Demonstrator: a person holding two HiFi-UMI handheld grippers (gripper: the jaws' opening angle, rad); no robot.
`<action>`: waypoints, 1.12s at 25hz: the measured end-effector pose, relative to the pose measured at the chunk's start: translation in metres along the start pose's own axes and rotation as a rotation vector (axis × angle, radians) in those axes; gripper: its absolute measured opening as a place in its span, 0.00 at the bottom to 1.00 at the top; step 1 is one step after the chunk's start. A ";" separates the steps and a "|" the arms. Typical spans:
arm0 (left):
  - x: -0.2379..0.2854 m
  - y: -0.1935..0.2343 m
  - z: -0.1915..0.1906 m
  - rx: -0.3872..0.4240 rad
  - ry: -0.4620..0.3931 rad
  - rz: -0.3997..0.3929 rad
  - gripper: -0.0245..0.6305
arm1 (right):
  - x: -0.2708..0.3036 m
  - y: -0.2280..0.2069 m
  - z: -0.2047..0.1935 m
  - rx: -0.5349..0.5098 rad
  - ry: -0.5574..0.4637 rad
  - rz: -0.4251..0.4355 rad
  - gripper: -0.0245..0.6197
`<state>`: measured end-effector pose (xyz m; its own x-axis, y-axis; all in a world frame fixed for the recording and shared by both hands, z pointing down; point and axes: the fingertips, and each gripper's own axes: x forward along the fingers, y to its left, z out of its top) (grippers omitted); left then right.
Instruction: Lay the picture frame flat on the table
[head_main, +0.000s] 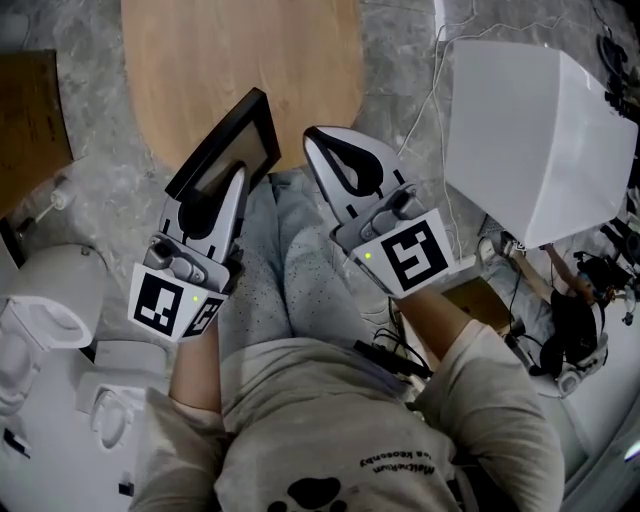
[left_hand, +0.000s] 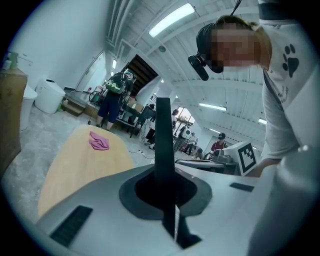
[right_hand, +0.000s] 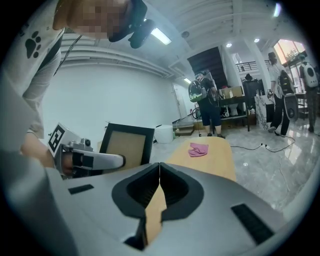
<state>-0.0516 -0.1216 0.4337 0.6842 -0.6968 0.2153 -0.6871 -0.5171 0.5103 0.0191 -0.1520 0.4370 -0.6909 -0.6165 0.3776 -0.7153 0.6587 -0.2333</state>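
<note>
The left hand-held gripper (head_main: 232, 178) is clamping its jaws on the edge of the black rectangular picture frame with a tan panel (head_main: 236, 138), holding it upright at the near end of the light wooden oval surface (head_main: 240, 50). The right hand-held gripper (head_main: 313, 137) is hovering just right of it, jaws pressed together and gripping nothing. A crumpled pink cloth (right_hand: 198, 149) is lying at the far end.

Ceiling strip lights (left_hand: 171, 20) wash everything in cool, even brightness; we see the picture frame (left_hand: 163, 140) backlit to silhouette, fisheye bending and dark vignetting at both gripper views' edges.
</note>
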 end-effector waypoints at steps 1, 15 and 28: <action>0.001 0.002 -0.003 -0.005 0.000 -0.002 0.06 | 0.002 0.000 -0.003 0.003 0.003 0.000 0.05; 0.015 0.030 -0.035 -0.085 0.004 -0.002 0.06 | 0.017 -0.003 -0.036 0.006 0.037 0.036 0.05; 0.022 0.045 -0.074 -0.127 0.087 -0.025 0.06 | 0.037 -0.005 -0.088 0.059 0.172 0.114 0.14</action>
<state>-0.0500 -0.1232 0.5232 0.7231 -0.6361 0.2692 -0.6369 -0.4630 0.6165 0.0062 -0.1401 0.5312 -0.7432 -0.4538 0.4916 -0.6420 0.6904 -0.3334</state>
